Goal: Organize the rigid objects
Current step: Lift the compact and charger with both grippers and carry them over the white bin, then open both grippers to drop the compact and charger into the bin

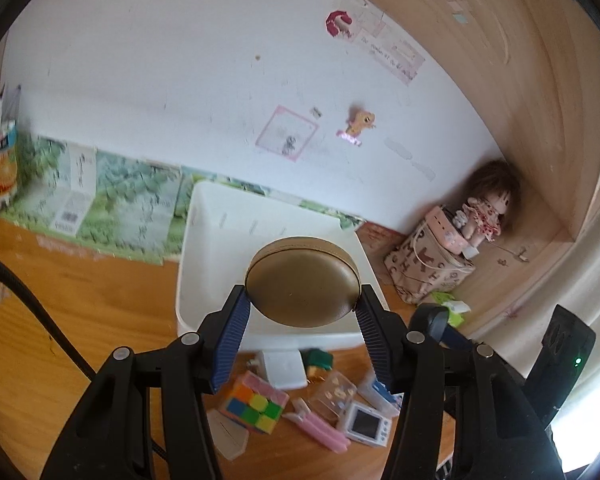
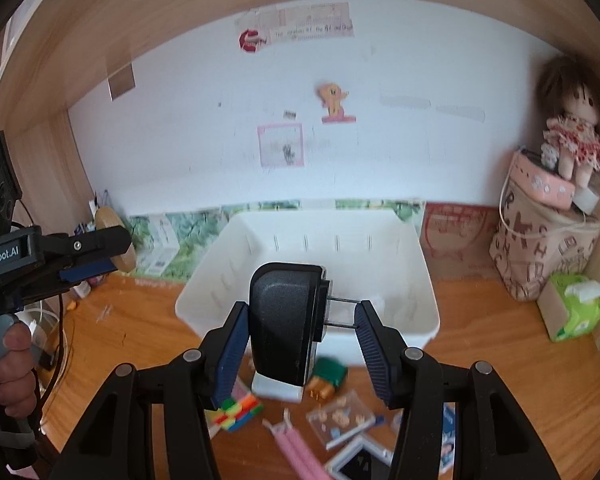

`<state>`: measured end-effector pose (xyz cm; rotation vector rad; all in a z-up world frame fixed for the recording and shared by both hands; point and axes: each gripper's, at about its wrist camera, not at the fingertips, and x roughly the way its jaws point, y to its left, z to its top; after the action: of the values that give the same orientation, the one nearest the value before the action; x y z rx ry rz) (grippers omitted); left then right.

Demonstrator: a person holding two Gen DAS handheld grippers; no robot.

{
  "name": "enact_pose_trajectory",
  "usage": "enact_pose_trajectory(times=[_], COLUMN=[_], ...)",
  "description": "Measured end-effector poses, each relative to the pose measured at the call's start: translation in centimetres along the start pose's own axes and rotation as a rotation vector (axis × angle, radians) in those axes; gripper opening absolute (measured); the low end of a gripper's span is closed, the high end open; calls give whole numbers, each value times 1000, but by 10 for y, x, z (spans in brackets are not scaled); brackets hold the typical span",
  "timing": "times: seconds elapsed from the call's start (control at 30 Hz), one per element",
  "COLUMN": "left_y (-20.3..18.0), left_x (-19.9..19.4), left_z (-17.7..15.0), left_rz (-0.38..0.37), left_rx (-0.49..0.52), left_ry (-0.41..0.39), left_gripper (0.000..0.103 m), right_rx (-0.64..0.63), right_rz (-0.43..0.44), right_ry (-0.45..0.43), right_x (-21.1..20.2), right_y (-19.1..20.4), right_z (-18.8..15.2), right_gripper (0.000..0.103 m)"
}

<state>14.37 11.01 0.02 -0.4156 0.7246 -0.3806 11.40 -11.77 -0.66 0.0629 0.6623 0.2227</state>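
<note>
Desk's white bin, seemingly bare inside

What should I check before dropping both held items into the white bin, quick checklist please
1. Left gripper holds the gold round case between its pads: ok.
2. Right gripper holds the black plug adapter; one pad touches its body, the other its metal prongs: not ok, may slip.
3. White bin has room inside: ok.
4. Both items fully above the bin opening: cannot tell.
5. Grippers clear of each other: ok.
6. Rubik's cube and pink clip remain outside: not ok.
</note>
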Motion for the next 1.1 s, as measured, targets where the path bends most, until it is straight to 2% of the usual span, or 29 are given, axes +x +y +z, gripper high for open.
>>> enact_pose_trajectory(times=[0.33,0.7,1.1], left_y=[-8,-11,4], left_x=[20,71,115], left_z=[20,17,7], left_rz=[66,188,261], left_rx=[78,181,168], left_ry=[-36,-16,81], left_gripper=[59,59,59], right_rx=[-10,-13,33], right_rz=[-2,-10,-29], right_ry=[-135,-168,-49], right_x=[23,65,114], right_y=[-16,-33,-52], right_z=[22,14,2], right_gripper=[54,54,54])
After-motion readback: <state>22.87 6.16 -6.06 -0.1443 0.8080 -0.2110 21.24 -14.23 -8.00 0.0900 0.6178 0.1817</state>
